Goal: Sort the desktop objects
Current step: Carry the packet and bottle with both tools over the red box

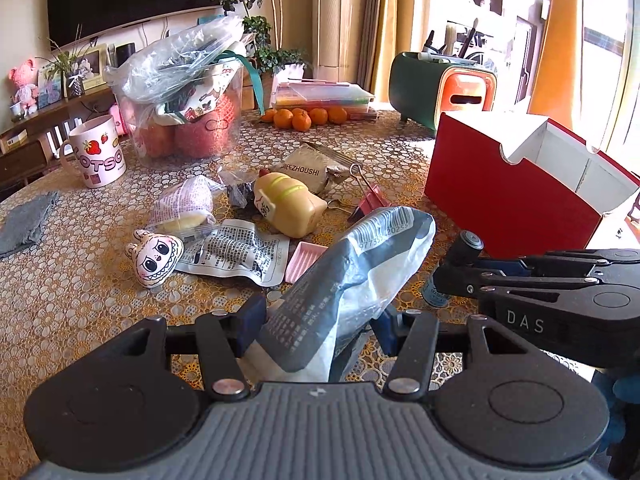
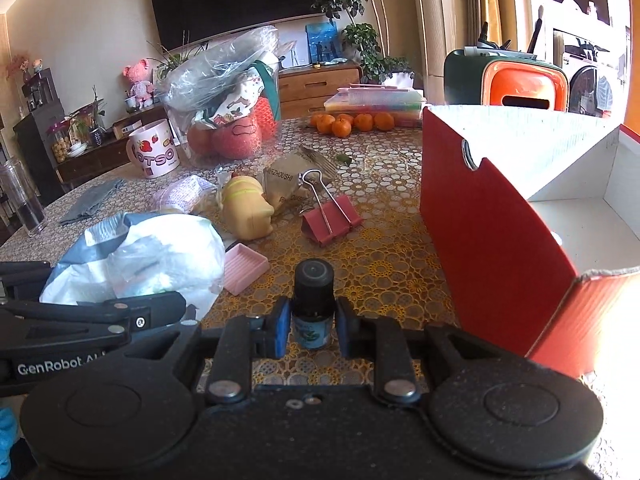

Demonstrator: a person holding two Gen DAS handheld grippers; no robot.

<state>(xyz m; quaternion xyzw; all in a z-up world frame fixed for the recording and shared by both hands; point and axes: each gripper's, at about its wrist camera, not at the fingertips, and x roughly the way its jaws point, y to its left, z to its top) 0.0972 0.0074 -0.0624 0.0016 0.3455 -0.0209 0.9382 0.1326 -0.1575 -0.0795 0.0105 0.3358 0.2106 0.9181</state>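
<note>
My left gripper [image 1: 318, 330] is shut on a grey and white snack packet [image 1: 352, 280], which sticks up and forward between the blue pads, lifted off the table. My right gripper [image 2: 312, 326] is shut on a small dark bottle [image 2: 313, 304] with a black cap and a blue label, held upright. In the left wrist view the right gripper [image 1: 448, 272] and its bottle [image 1: 466, 246] sit just right of the packet. An open red box [image 2: 492, 236] with a white inside stands to the right, close to the bottle. The packet [image 2: 140, 256] shows at the left of the right wrist view.
On the patterned tablecloth [image 1: 80, 300] lie a red binder clip [image 2: 332, 220], a pink tray [image 2: 244, 266], a yellow squishy toy [image 1: 288, 204], a printed sachet [image 1: 236, 252], a small cartoon plush [image 1: 154, 258], other packets, a pink mug [image 1: 98, 154], a fruit container [image 1: 180, 120], oranges [image 1: 304, 118] and a green-orange organiser [image 1: 440, 92].
</note>
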